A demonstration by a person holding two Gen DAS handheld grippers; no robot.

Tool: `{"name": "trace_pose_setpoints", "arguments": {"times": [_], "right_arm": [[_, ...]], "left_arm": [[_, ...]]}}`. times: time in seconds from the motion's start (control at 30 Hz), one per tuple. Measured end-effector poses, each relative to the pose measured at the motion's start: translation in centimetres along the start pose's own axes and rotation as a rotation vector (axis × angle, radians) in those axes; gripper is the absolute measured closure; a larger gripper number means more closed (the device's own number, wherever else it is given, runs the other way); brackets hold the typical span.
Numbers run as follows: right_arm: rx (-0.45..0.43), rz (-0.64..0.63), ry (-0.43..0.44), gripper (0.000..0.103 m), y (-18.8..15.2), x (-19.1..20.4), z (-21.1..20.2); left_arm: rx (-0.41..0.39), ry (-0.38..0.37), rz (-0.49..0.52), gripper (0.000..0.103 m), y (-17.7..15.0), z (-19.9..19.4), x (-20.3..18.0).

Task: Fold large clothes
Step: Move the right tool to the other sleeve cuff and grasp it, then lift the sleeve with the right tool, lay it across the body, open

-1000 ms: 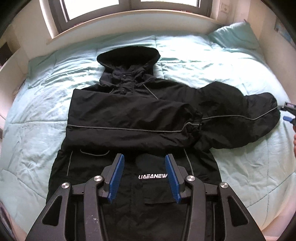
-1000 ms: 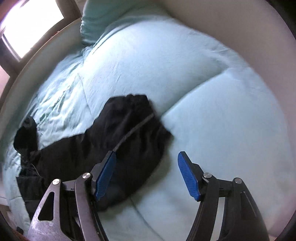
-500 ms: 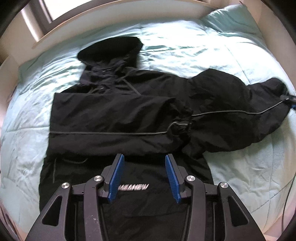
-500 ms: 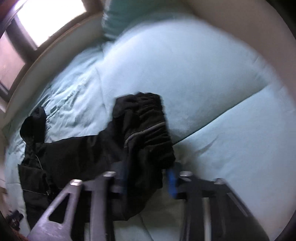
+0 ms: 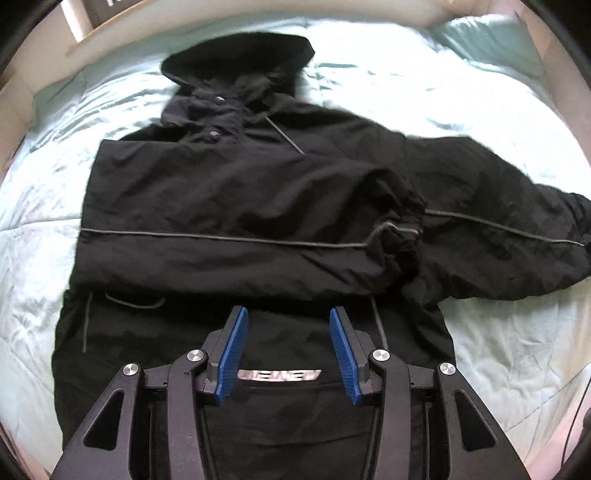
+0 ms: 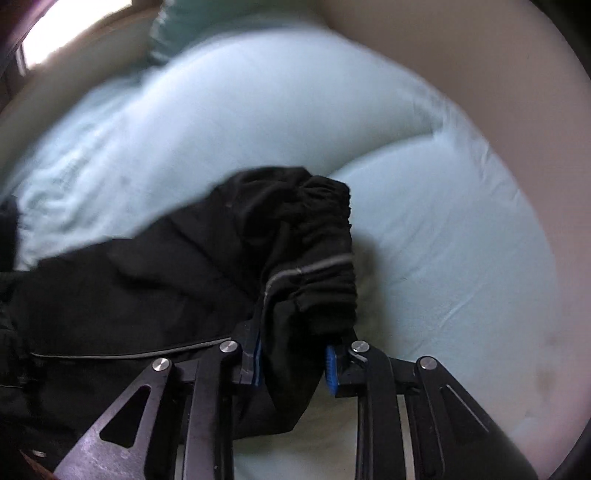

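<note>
A black hooded jacket [image 5: 229,206] lies face up on a pale green bed, hood toward the window. One sleeve is folded across the chest, its cuff [image 5: 402,229] near the middle. The other sleeve [image 5: 517,229] stretches out to the right. My left gripper [image 5: 286,350] is open and empty, hovering over the jacket's lower front above its white logo [image 5: 279,374]. My right gripper [image 6: 293,354] is shut on the outstretched sleeve [image 6: 288,288] just behind its gathered cuff [image 6: 325,236], which is lifted off the bed.
The pale green quilt [image 5: 498,350] covers the bed around the jacket. A green pillow [image 5: 491,37] lies at the far right corner. A beige wall and sill [image 6: 461,55] border the bed's right side. A window [image 6: 70,33] is beyond the head.
My right gripper moved onto the sleeve end, closed on it and raised the cuff. My left gripper stayed open while its view shifted over the jacket's lower front.
</note>
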State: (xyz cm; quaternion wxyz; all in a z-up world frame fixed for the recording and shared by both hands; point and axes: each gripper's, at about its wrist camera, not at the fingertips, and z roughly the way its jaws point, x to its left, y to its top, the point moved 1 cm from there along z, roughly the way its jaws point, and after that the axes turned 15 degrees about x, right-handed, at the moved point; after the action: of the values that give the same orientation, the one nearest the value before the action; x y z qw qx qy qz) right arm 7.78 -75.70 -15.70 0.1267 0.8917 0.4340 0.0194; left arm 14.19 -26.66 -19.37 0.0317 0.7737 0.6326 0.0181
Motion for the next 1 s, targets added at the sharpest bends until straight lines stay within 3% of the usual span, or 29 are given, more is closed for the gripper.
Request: {"name": "trace_pose_setpoints", "arguments": {"times": [0.1,0.3,0.43,0.57,0.7,1.0], "right_arm": [[-0.03,-0.026,0.075,0.078,-1.1,2.8,-3.5],[-0.035,-0.168,0.193,0.079,-4.9,12.6,-8.8],[-0.039,-0.282,0.186,0.079,-7.7,22.0,-10.9],[-0.03,-0.367,0.185,0.08,-10.1,30.6,-12.2],[-0.014,-0.438,0.178,0.08,-13.5,39.7,-12.6],[0.02,-0.53,0.128,0.08,-19.6,54.5,-11.4]], "left_arm": [[-0.031,-0.031,-0.002,0.056,-0.6,-1.2,2.3],[-0.084,-0.066,0.016,0.056,-2.0,-3.7,7.1],[-0.113,-0.076,0.043,0.056,-3.0,-5.3,10.9],[-0.143,-0.027,0.082,0.056,-3.8,-6.2,15.1],[-0.152,-0.054,0.089,0.056,-3.4,-6.3,19.6],[-0.182,-0.078,0.107,0.056,-0.8,-5.8,28.5]]}}
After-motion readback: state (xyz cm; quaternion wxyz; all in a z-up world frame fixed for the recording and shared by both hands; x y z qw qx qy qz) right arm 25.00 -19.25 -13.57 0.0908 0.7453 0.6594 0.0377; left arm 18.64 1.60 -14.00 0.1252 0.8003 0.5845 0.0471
